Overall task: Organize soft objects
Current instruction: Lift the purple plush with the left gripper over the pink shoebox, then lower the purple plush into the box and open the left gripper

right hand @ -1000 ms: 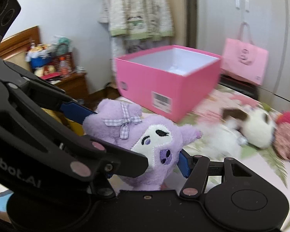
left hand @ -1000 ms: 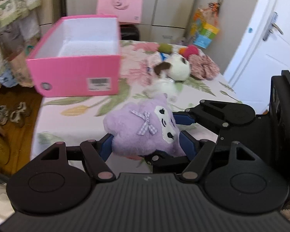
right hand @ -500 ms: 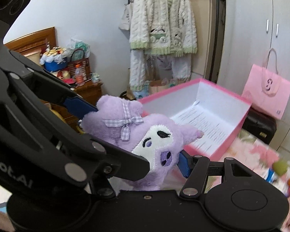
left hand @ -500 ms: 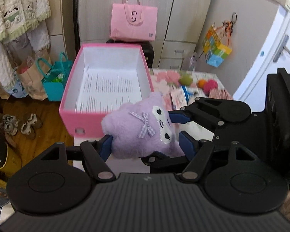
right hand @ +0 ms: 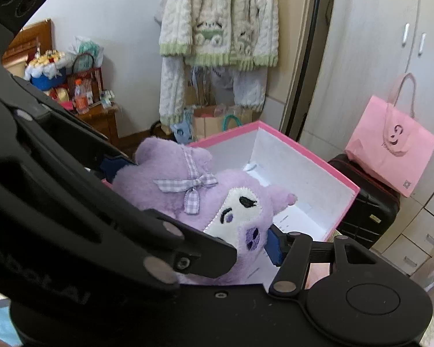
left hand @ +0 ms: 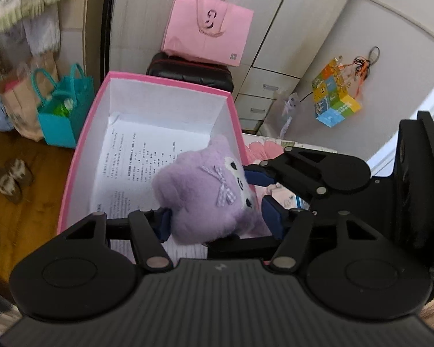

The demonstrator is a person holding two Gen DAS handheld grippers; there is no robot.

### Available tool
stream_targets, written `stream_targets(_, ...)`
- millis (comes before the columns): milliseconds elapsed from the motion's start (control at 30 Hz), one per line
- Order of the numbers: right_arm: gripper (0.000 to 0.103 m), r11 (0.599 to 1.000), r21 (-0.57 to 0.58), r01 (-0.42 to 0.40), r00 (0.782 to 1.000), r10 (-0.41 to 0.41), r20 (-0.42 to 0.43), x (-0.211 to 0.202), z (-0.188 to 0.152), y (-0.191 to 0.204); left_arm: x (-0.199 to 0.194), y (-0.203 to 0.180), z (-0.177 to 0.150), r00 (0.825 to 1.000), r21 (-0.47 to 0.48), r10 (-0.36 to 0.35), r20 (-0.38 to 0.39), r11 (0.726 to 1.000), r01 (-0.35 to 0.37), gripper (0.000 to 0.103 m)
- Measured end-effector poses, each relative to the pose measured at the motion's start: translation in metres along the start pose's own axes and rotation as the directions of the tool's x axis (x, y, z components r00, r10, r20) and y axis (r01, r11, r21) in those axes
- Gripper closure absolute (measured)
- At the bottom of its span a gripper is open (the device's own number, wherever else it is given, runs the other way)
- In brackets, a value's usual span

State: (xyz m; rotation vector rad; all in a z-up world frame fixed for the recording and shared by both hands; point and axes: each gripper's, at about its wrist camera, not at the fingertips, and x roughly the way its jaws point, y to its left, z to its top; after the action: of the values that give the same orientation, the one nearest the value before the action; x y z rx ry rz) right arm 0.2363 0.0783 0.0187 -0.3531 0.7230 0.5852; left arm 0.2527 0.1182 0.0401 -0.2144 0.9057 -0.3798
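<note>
A purple plush toy [left hand: 205,196] with a gingham bow and a white face is held by both grippers at once. My left gripper [left hand: 217,222] is shut on its lower sides. My right gripper [right hand: 193,205] is shut on it too, its blue pads [right hand: 275,245] pressed into the plush [right hand: 217,202]. The right gripper's fingers [left hand: 260,176] also show in the left wrist view, at the toy's right. The toy hangs over the near right part of the open pink box [left hand: 81,150], above a printed sheet [left hand: 127,167] on its floor. The box [right hand: 312,159] also shows in the right wrist view.
A pink paper bag [left hand: 208,29] sits on a black case [left hand: 188,72] behind the box. A teal bag [left hand: 63,110] and shoes [left hand: 8,179] are on the wooden floor at left. The floral tablecloth [left hand: 260,147] shows right of the box. Cardigans [right hand: 217,23] hang behind.
Both grippers have carried the purple plush up off the table and forward over the pink box. The box now lies below the toy, its inside in view.
</note>
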Motion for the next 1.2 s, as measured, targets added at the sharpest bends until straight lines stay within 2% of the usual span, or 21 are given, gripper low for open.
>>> stream_targets(267, 0.04, 0.999, -0.026, -0.034, 0.994, 0.031, -0.103, 0.058, 0.01, -0.029, 0.062, 0.035, 0.022, 0.998, -0.102, -0.018, -0.059, 0.995, 0.012, 0.043)
stream_targets(500, 0.042, 0.996, -0.076, -0.035, 0.983, 0.021, -0.183, 0.085, 0.012, -0.035, 0.089, 0.055, 0.025, 0.994, -0.166, -0.038, -0.101, 0.986, 0.021, 0.043)
stream_targets(667, 0.037, 0.992, -0.111, -0.052, 0.975, 0.026, -0.222, 0.092, 0.013, -0.038, 0.095, 0.057, 0.027, 0.995, -0.149, 0.011, -0.102, 0.989, -0.027, 0.042)
stream_targets(700, 0.032, 0.991, -0.12, -0.052, 0.974, 0.024, -0.226, 0.093, 0.012, -0.038, 0.095, 0.056, 0.027, 0.995, -0.14, 0.027, -0.098, 0.989, -0.041, 0.04)
stream_targets(833, 0.025, 0.988, -0.149, -0.05, 0.977, 0.017, -0.213, 0.085, 0.01, -0.034, 0.077, 0.052, 0.026, 0.996, -0.083, 0.075, -0.041, 0.993, -0.078, 0.036)
stream_targets(1033, 0.024, 0.993, -0.101, -0.064, 0.987, 0.049, -0.151, 0.051, 0.008, -0.031, 0.033, 0.038, 0.021, 0.997, -0.013, 0.075, 0.036, 0.997, -0.075, 0.031)
stream_targets(1200, 0.023, 0.993, -0.105, -0.057, 0.993, 0.045, -0.11, 0.012, 0.004, -0.023, 0.004, 0.023, 0.009, 0.996, 0.052, 0.07, 0.047, 0.996, -0.073, 0.03)
